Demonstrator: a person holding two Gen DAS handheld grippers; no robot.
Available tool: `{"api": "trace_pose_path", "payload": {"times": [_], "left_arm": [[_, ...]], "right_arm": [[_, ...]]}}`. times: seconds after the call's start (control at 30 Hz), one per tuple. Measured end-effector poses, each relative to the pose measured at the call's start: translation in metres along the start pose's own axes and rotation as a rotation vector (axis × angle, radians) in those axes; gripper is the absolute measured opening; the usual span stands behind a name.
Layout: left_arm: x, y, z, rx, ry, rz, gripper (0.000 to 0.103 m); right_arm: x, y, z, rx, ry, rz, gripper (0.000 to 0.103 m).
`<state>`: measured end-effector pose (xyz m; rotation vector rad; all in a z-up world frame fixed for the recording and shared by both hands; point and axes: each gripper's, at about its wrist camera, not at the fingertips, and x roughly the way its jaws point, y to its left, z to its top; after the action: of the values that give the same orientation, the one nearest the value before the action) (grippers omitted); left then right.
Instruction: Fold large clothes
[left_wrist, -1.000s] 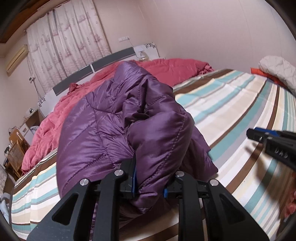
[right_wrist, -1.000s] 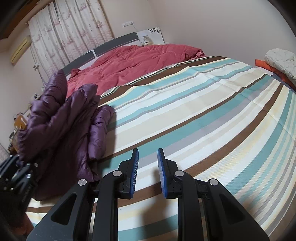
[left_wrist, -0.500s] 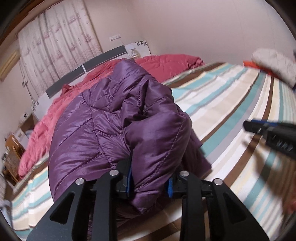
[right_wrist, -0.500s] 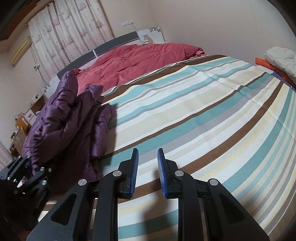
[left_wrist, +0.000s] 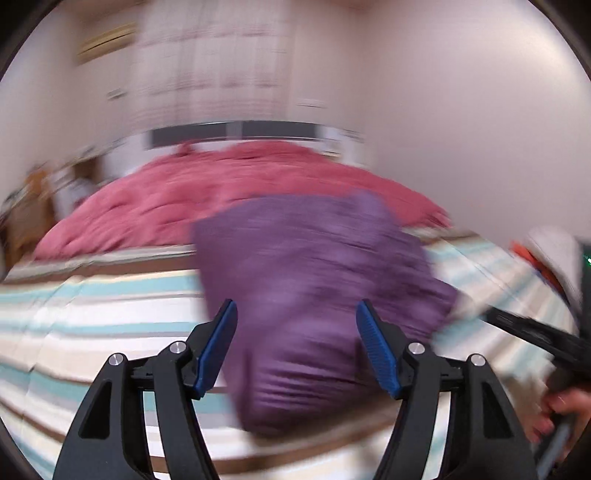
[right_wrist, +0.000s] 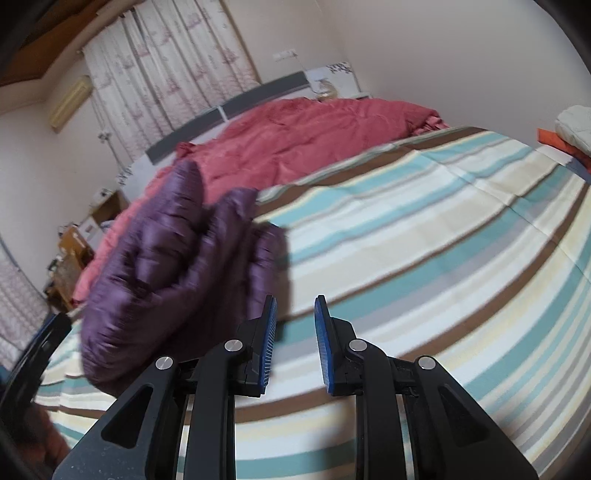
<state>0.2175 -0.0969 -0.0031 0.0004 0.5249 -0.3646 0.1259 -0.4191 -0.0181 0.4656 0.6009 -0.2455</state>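
Observation:
A purple quilted jacket (left_wrist: 317, 295) lies bunched on the striped bed sheet (left_wrist: 92, 325); the left wrist view is motion-blurred. My left gripper (left_wrist: 297, 325) is open, its blue pads wide apart just in front of the jacket, holding nothing. In the right wrist view the jacket (right_wrist: 177, 273) sits to the left. My right gripper (right_wrist: 295, 321) is open with a narrow gap, empty, over the sheet (right_wrist: 443, 258) just right of the jacket. The right gripper also shows at the right edge of the left wrist view (left_wrist: 535, 332).
A red duvet (right_wrist: 314, 136) is heaped at the head of the bed by the grey headboard (right_wrist: 229, 107). White and orange folded items (right_wrist: 569, 133) lie at the far right. Curtains and small furniture stand at the left.
My left gripper has opened and let go of the purple jacket, which has dropped onto the sheet. The left camera swung sharply. The right gripper has barely moved.

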Motion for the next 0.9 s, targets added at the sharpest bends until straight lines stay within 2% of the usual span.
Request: {"api": "trace_pose_path", "payload": {"times": [0.03, 0.07, 0.1, 0.17, 0.3, 0.37, 0.43, 0.5, 0.6, 0.67, 0.8, 0.9], "left_arm": [[0.006, 0.018, 0.004, -0.054, 0.013, 0.027, 0.067], [0.011, 0.03, 0.006, -0.087, 0.02, 0.048, 0.066], [0.016, 0.042, 0.007, -0.119, 0.024, 0.071, 0.065], [0.034, 0.055, 0.009, -0.143, 0.063, 0.094, 0.065], [0.063, 0.051, 0.006, -0.09, 0.153, 0.054, 0.063], [0.068, 0.042, 0.006, -0.071, 0.154, 0.041, 0.061], [0.074, 0.037, 0.008, -0.069, 0.168, 0.016, 0.055], [0.076, 0.03, 0.01, -0.047, 0.172, 0.009, 0.047], [0.079, 0.019, 0.015, 0.025, 0.169, 0.007, 0.035], [0.078, 0.01, 0.016, 0.072, 0.173, -0.001, 0.035], [0.084, -0.01, 0.016, 0.158, 0.202, -0.009, 0.035], [0.093, -0.023, 0.014, 0.198, 0.231, -0.006, 0.036]], "right_arm": [[-0.001, 0.004, 0.002, -0.001, -0.007, 0.008, 0.07], [-0.004, 0.009, 0.006, -0.004, -0.027, 0.024, 0.073], [-0.007, 0.018, 0.01, -0.024, -0.051, 0.045, 0.073], [-0.006, 0.033, 0.017, -0.075, -0.058, 0.029, 0.072], [0.004, 0.055, 0.033, -0.086, -0.041, 0.068, 0.072], [0.017, 0.068, 0.042, -0.109, -0.012, 0.087, 0.068], [0.029, 0.081, 0.048, -0.134, 0.014, 0.092, 0.065], [0.042, 0.092, 0.052, -0.16, 0.047, 0.113, 0.055], [0.072, 0.1, 0.055, -0.209, 0.119, 0.053, 0.04], [0.082, 0.092, 0.053, -0.21, 0.143, 0.018, 0.032], [0.105, 0.061, 0.038, -0.148, 0.19, -0.027, 0.032], [0.116, 0.052, 0.028, -0.14, 0.195, -0.05, 0.032]]}}
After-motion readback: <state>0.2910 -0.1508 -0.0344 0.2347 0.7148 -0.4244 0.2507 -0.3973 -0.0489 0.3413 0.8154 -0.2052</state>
